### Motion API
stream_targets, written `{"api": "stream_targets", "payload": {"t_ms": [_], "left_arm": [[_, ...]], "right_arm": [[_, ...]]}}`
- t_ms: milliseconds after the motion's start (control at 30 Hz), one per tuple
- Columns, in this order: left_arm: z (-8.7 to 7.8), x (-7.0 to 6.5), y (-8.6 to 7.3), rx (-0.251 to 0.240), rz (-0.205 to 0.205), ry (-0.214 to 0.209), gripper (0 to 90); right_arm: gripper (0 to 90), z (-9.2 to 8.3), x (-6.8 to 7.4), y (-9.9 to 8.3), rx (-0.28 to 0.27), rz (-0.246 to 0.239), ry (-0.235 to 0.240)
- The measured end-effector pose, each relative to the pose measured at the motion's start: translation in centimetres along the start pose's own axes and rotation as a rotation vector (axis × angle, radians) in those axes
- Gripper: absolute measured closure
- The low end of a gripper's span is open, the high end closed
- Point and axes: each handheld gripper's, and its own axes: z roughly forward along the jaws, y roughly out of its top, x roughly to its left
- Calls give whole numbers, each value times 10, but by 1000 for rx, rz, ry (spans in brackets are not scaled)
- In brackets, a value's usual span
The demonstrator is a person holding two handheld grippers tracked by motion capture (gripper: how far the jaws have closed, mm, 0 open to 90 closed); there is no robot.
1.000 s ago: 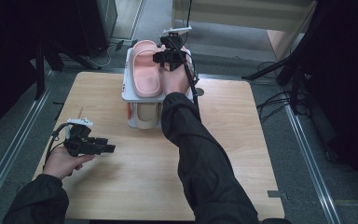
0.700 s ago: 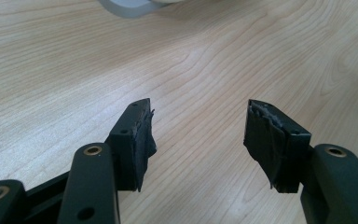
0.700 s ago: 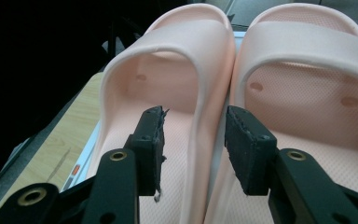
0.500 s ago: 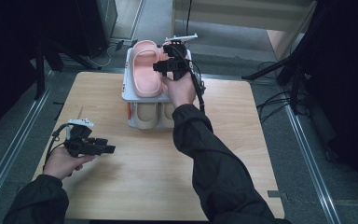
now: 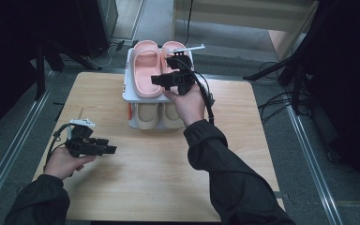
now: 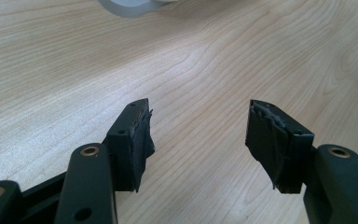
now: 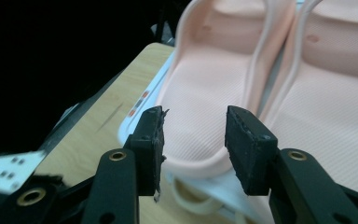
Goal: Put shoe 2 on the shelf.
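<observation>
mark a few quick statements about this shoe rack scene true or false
1. A pair of pink rubber slippers sits on the top shelf of the white two-tier rack. True.
2. The lower shelf holds black boots. False: beige slippers sit there.
3. The right tongs are clamped shut on a slipper. False: the jaws stand apart at the pink slipper's heel, gripping nothing.
4. The left tongs are open over the bare wooden table. True.
</observation>
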Motion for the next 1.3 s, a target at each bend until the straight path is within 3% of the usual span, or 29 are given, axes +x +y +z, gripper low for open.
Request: {"api": "stream_targets", "payload": {"t_ms": [267, 367, 500, 833, 1133, 1300], "left_arm": [[4, -1, 5, 5, 10, -3, 384], [6, -2, 7, 7, 11, -6, 381], [10, -2, 11, 16, 3, -12, 365], [20, -6, 22, 39, 20, -29, 360], [27, -12, 27, 49, 38, -42, 359], [28, -13, 28, 61, 45, -43, 358]], "right_arm": [[585, -15, 12, -33, 12, -64, 57], [584, -17, 12, -46, 24, -67, 84], [585, -20, 7, -67, 44, -31, 140], [571, -26, -3, -107, 17, -98, 200], [561, -30, -17, -144, 22, -87, 221], [534, -30, -25, -161, 4, -70, 269]]}}
